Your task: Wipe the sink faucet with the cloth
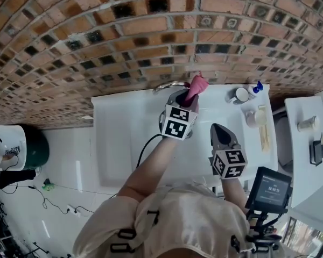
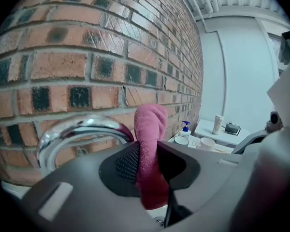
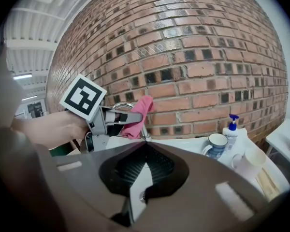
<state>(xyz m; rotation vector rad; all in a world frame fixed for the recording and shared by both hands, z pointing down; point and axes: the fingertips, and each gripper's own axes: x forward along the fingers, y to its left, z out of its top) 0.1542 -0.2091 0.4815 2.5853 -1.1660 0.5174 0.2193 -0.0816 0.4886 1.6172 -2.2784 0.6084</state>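
At the chrome faucet (image 2: pixel 77 132), left tongs (image 2: pixel 147 149) pinch the seemingly soft, limp pink cloth (image 2: pixel 150 122) mid-fold; right tongs (image 3: pixel 146 145) closed, empty.

Left gripper (image 1: pixel 190 97), right gripper (image 1: pixel 216 128): grey, black-white marker cubes (image 1: pixel 177 123). Black cable (image 1: pixel 144 145). Beige top (image 1: pixel 175 219), black buckles (image 1: pixel 126 234).

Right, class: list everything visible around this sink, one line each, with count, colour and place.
Red-brown brick wall: 1, red-brown, at back.
White ceramic sink: 1, white, under wall.
Curved chrome faucet: 1, silver, sink's back edge.
Pink terry cloth: 1, pink, beside faucet.
Blue-and-white mug: 1, blue-white, right of faucet.
White pump bottle: 1, white, blue top, beside mug.
Left claw: 1, grey, shut on cloth.
Right claw: 1, grey, shut, empty, over sink.
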